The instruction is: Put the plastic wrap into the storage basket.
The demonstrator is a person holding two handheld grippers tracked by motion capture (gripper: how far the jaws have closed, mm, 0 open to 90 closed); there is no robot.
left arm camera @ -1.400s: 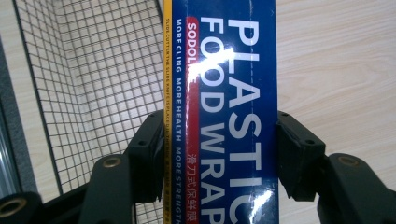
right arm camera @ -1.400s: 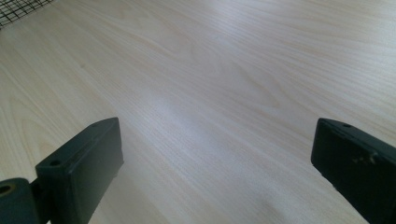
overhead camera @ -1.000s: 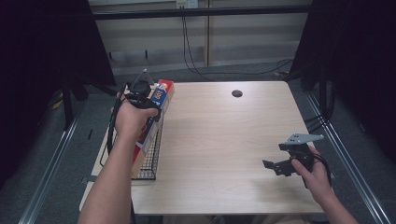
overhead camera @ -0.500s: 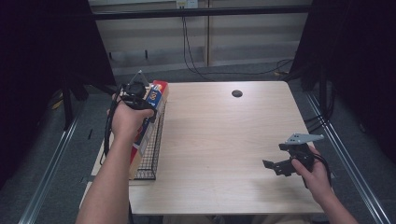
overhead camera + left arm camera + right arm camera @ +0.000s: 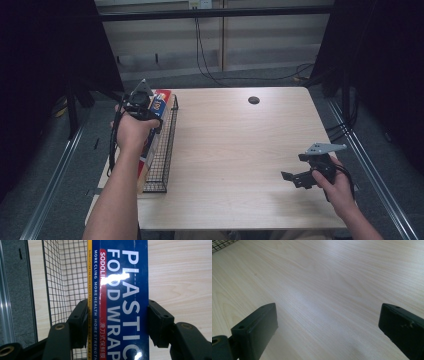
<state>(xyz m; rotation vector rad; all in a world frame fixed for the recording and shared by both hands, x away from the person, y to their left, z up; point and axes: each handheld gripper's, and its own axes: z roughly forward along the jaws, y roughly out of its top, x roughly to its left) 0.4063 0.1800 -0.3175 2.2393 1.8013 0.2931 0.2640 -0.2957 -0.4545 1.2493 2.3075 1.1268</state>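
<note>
We see the left gripper (image 5: pixel 117 320) clamped across a long blue plastic wrap box (image 5: pixel 120 290), which it holds over the black wire basket (image 5: pixel 162 150) at the tabletop's (image 5: pixel 240 150) left edge; from above the box seems to rest partly inside the basket. The right gripper (image 5: pixel 327 332) hovers low over bare wood at the near right, its jaws spread wide with nothing between them.

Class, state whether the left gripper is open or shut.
Shut: the left gripper has both jaws pressing the sides of the blue plastic wrap box, above the wire basket.
</note>
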